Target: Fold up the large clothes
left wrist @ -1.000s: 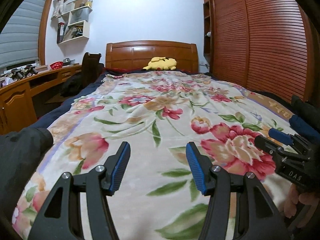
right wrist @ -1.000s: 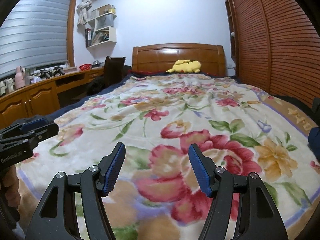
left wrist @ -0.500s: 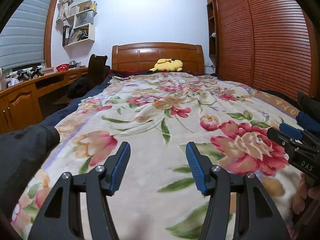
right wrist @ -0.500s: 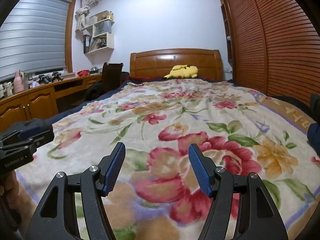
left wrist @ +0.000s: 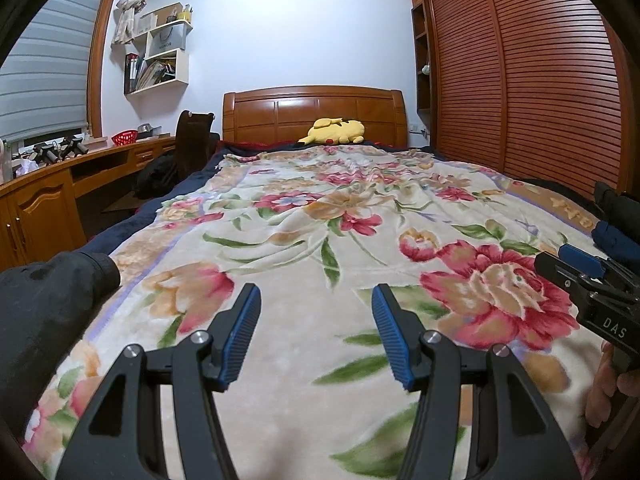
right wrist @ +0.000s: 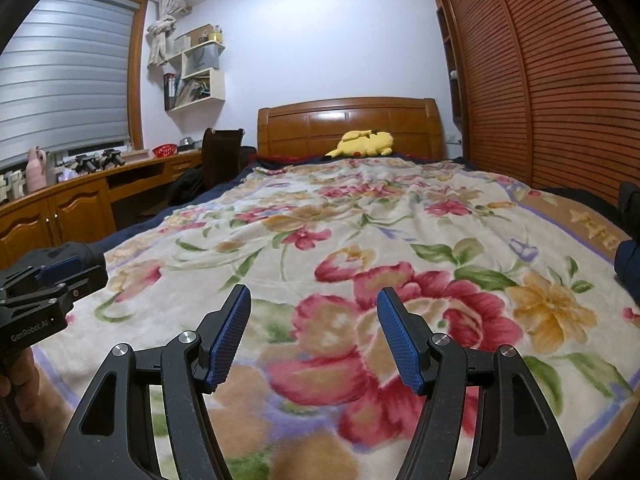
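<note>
A black garment (left wrist: 44,304) lies at the bed's near left edge, partly out of frame; a bit of it shows behind the left gripper's body in the right wrist view (right wrist: 90,250). Dark blue and black clothes (left wrist: 618,224) lie at the right edge, also in the right wrist view (right wrist: 630,248). My left gripper (left wrist: 316,332) is open and empty above the floral blanket (left wrist: 320,216). My right gripper (right wrist: 314,332) is open and empty above the blanket (right wrist: 360,232). Each gripper's body shows in the other's view.
A yellow plush toy (left wrist: 338,130) lies by the wooden headboard (left wrist: 312,114). A wooden desk (left wrist: 44,200) and dark chair (left wrist: 192,140) stand left of the bed. Slatted wardrobe doors (left wrist: 540,92) line the right wall. Wall shelves (left wrist: 156,60) hang at the back left.
Both cameras have tilted upward a little, showing more wall and ceiling. Both grippers stay open and empty over the blanket.
</note>
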